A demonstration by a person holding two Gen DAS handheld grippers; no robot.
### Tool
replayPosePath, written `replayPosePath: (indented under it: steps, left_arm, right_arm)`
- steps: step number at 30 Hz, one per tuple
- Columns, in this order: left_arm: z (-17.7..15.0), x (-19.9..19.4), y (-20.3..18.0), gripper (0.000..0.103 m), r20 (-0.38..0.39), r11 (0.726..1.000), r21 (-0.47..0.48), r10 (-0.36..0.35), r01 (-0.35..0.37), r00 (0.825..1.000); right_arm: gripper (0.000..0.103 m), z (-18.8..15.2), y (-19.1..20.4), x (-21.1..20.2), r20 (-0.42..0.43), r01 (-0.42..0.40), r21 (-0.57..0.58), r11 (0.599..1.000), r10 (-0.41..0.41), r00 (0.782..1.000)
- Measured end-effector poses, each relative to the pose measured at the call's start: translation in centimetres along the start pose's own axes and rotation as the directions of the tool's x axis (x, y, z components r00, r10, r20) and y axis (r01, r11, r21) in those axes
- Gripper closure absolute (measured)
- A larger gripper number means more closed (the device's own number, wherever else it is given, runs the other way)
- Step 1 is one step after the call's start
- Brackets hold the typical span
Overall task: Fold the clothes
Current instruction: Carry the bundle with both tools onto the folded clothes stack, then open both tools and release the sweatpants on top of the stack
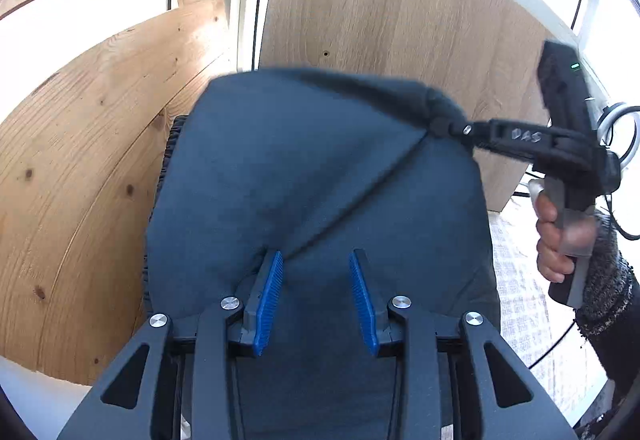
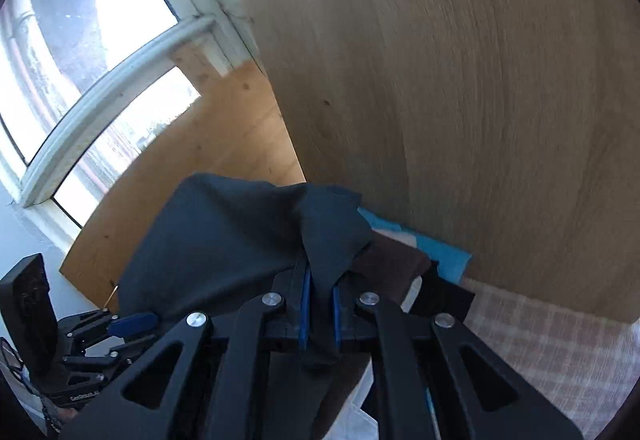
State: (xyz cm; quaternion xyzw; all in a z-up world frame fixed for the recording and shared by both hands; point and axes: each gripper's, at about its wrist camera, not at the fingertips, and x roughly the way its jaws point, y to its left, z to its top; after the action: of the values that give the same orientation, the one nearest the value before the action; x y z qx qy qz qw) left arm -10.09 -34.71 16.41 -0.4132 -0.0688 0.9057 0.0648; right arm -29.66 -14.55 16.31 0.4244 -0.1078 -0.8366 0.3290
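A dark blue garment [image 1: 320, 168] hangs spread in the air and fills the middle of the left wrist view. My left gripper [image 1: 316, 256] is open, its blue pads [image 1: 270, 296] wide apart; the cloth lies across them and a crease runs up from the left fingertip. My right gripper [image 1: 440, 128] is shut on the garment's upper right corner, held by a hand [image 1: 550, 240] in a knit sleeve. In the right wrist view the garment [image 2: 240, 240] is pinched between the nearly closed fingers of the right gripper [image 2: 320, 280]. The left gripper [image 2: 128, 324] shows at lower left.
Wooden boards [image 1: 100, 180] [image 2: 480, 100] lean against a window [image 2: 80, 60] behind the garment. A pile holding a brown cloth [image 2: 392, 268] and a light blue one [image 2: 444, 256] lies on a checked cover [image 2: 560, 352]. Cables [image 1: 624, 144] hang at the right.
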Motion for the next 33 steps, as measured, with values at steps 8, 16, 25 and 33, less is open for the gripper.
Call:
replayPosePath:
  steps: [8,16,25,33]
  left_arm:
    - [2.4,-1.1,0.7,0.064,0.044,0.999,-0.016,0.039,-0.038,0.998]
    - [7.5,2.7,1.9,0.064,0.001,0.992,0.018,0.127,-0.127,0.992]
    - [10.7,6.2,5.3,0.063,-0.057,0.969,-0.025,0.246,-0.248,0.968]
    - [4.1,-4.7,3.7,0.061,0.084,0.984,-0.001,0.177,-0.177,0.981]
  right_arm:
    - [0.083,2.5,-0.8,-0.7,-0.011,-0.116,0.056,0.992,0.117,0.993]
    - [0.06,2.6,0.9,1.2,-0.048,-0.023,-0.069,0.997,0.02,0.999]
    - [0.062,2.6,2.6,3.6,-0.072,0.083,-0.207,0.975,-0.1,0.992]
    - [0.06,0.8,3.8,-2.3,0.005,0.01,-0.187,0.982,-0.009,1.0]
